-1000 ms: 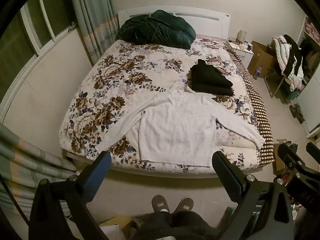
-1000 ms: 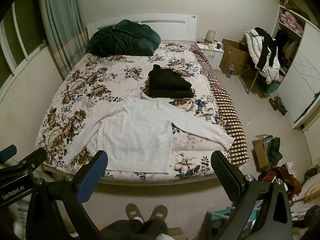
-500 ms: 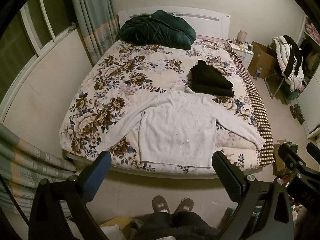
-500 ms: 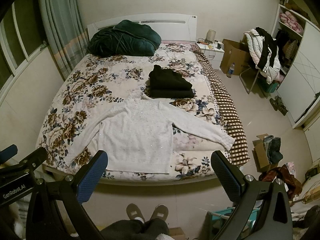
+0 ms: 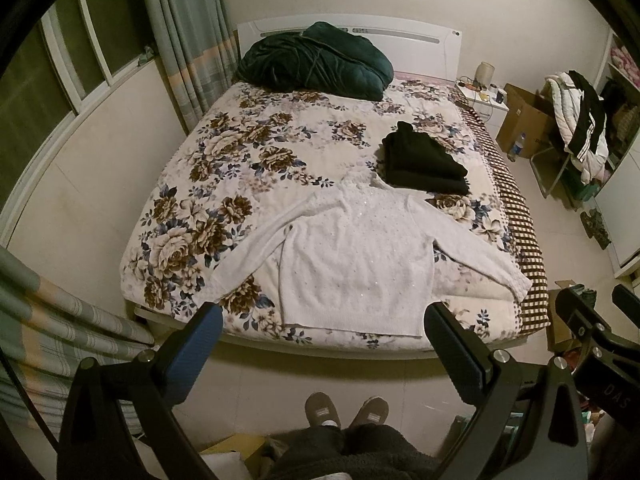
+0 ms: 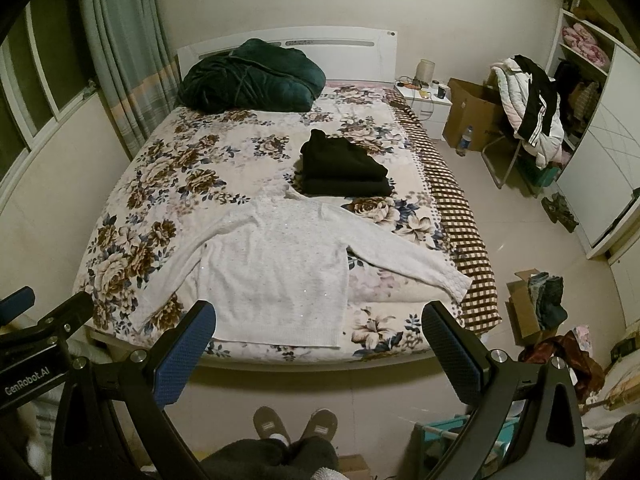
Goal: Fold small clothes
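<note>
A white long-sleeved sweater [image 5: 356, 256] [image 6: 276, 268] lies flat at the foot of a floral bed [image 5: 240, 160] [image 6: 160, 176], both sleeves spread outward. Behind it rests a stack of folded black clothes [image 5: 424, 160] [image 6: 344, 168]. My left gripper [image 5: 322, 320] is open and held back from the bed's foot edge, above the floor, with nothing between its fingers. My right gripper [image 6: 318, 318] is open too, at a similar distance from the bed. The right gripper's side shows at the right edge of the left wrist view.
A dark green quilt [image 5: 312, 60] is bundled at the headboard. Curtains [image 5: 180, 32] and a window are on the left. A nightstand [image 6: 424, 104], cardboard boxes [image 6: 472, 112], a chair piled with jackets [image 6: 532, 104] and a wardrobe stand to the right. A person's slippered feet [image 5: 344, 408] are on the floor below.
Both views have drifted back a little from the bed, so it sits slightly higher in the frames. Sweater and grippers are otherwise unchanged.
</note>
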A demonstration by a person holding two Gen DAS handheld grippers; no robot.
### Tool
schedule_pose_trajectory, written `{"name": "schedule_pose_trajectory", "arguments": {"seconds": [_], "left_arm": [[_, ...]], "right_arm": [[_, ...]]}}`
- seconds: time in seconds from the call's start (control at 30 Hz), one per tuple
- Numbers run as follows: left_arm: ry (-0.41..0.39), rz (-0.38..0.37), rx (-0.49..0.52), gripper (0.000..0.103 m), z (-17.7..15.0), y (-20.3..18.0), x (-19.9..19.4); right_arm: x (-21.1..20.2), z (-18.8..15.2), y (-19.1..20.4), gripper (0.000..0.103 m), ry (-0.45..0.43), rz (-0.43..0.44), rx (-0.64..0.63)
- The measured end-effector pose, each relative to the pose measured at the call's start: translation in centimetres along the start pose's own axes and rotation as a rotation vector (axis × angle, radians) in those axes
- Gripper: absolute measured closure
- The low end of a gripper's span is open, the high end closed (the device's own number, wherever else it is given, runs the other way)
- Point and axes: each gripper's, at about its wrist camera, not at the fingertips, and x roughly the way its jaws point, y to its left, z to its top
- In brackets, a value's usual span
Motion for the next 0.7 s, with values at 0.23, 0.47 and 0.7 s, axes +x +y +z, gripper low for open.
{"name": "schedule_pose_trajectory", "arguments": {"seconds": [0.23,0.47,0.7], "left_arm": [[-0.002,0.0,0.001,0.0,0.17,0.19,0.04],[-0.002,0.0,-0.001,0.0,0.13,0.08,0.05],[-0.002,-0.001,-0.001,0.0,0.16,0.1,-0.06]], "right_arm": [[-0.04,0.02,0.04,0.0,0.002,0.001,0.001],[-0.03,0.05,-0.13,0.0,0.002,0.002,0.001],[-0.1,0.03,-0.09,0.0,0.004,0.003,0.0]]}}
